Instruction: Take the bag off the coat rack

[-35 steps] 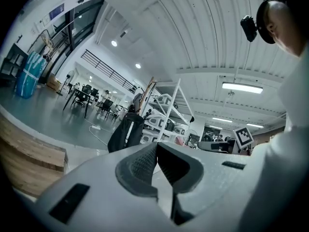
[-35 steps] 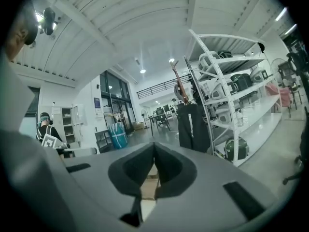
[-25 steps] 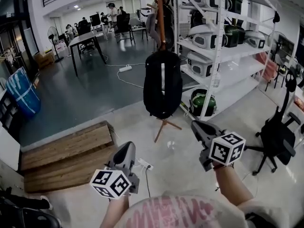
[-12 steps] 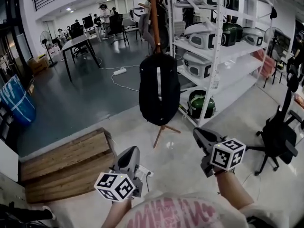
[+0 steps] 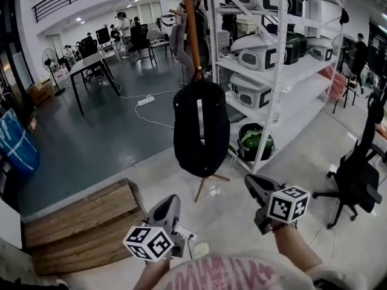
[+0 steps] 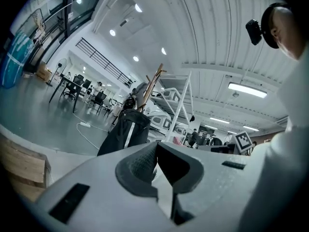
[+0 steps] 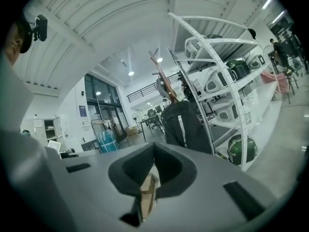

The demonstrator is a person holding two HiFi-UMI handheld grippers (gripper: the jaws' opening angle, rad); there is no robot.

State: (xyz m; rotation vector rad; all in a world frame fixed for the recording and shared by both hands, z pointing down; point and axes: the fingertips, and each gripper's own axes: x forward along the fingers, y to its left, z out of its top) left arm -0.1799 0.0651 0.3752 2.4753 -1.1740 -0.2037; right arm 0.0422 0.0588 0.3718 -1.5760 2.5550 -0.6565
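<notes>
Workshop floor, shelving [image 5: 277, 71] at right. Bag [image 5: 201, 128] hangs on coat rack [image 5: 191, 29], untouched. Left gripper [image 5: 172, 199] and right gripper [image 5: 248, 180]: jaws together, empty, well short of bag. Judgement: nothing done; approach, grasp and lift-off all remain.

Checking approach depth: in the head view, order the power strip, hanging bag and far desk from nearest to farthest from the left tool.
1. The power strip, on the floor just beside the left tool.
2. The bag, hanging ahead, centre.
3. The desk, far back left.
</notes>
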